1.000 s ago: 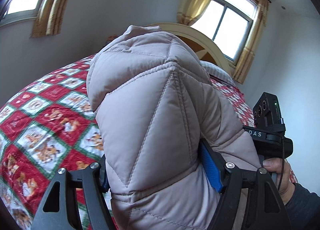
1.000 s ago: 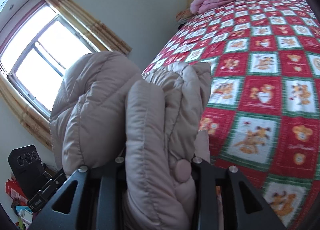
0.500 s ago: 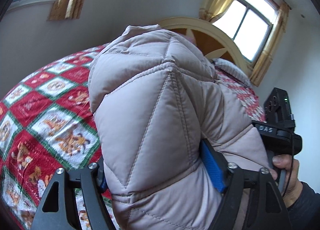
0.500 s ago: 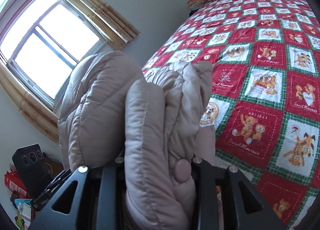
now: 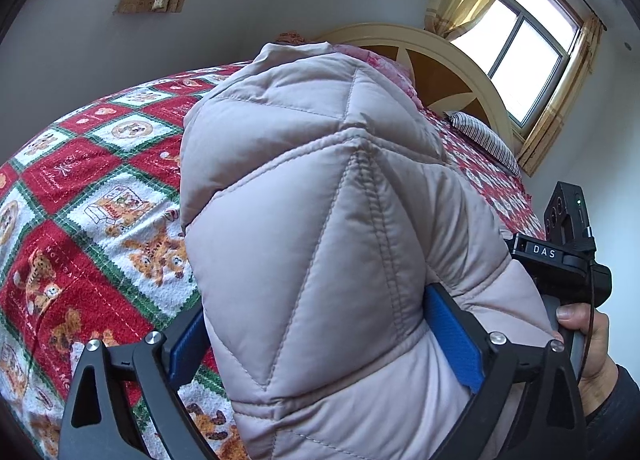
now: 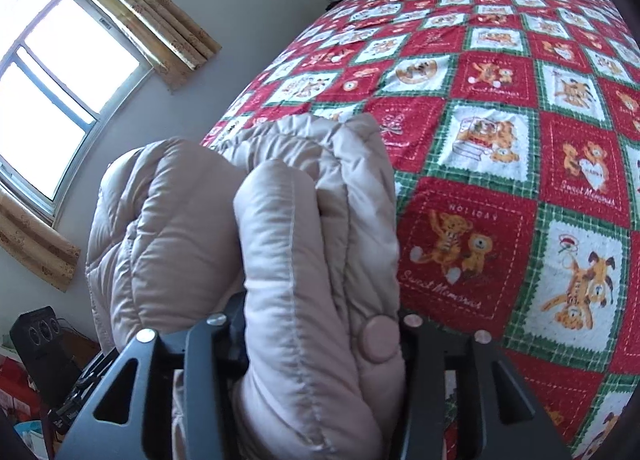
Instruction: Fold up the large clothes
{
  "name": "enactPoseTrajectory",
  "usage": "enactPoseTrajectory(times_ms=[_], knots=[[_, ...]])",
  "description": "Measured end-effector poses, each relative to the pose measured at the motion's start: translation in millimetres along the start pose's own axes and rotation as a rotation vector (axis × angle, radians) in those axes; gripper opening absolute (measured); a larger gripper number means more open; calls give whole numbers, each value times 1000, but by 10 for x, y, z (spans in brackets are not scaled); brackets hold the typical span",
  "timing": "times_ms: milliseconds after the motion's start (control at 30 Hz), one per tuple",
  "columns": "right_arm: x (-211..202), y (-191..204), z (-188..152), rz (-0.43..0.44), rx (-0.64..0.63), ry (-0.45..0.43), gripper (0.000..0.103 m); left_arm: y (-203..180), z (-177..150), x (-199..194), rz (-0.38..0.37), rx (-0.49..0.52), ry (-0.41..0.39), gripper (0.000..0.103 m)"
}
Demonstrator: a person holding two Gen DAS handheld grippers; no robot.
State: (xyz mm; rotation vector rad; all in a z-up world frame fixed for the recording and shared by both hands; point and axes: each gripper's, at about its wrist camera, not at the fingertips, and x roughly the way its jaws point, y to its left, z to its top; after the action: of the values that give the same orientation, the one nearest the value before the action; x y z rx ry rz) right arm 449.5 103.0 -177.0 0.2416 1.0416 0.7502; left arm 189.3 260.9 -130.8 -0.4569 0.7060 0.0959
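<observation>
Left wrist view: bed under a red, white and green bear-print quilt, arched headboard behind; above it a padded beige jacket, bunched between the blue pads of the left gripper, jaws wide and opening, fabric filling the gap. Right wrist view: same jacket in thick folds above the quilt's near edge, wedged in the right gripper, jaws narrower, opening, cloth pressed against both.
</observation>
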Motion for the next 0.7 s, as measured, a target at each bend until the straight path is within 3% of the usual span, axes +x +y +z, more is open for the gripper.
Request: enactPoseTrajectory(times_ms=[533, 700], knots=[[133, -148, -28, -39, 29, 21, 61, -56, -3, 26, 47, 4, 21, 102], [101, -63, -42, -115, -13, 16, 67, -116, -26, -54, 93, 16, 4, 102]])
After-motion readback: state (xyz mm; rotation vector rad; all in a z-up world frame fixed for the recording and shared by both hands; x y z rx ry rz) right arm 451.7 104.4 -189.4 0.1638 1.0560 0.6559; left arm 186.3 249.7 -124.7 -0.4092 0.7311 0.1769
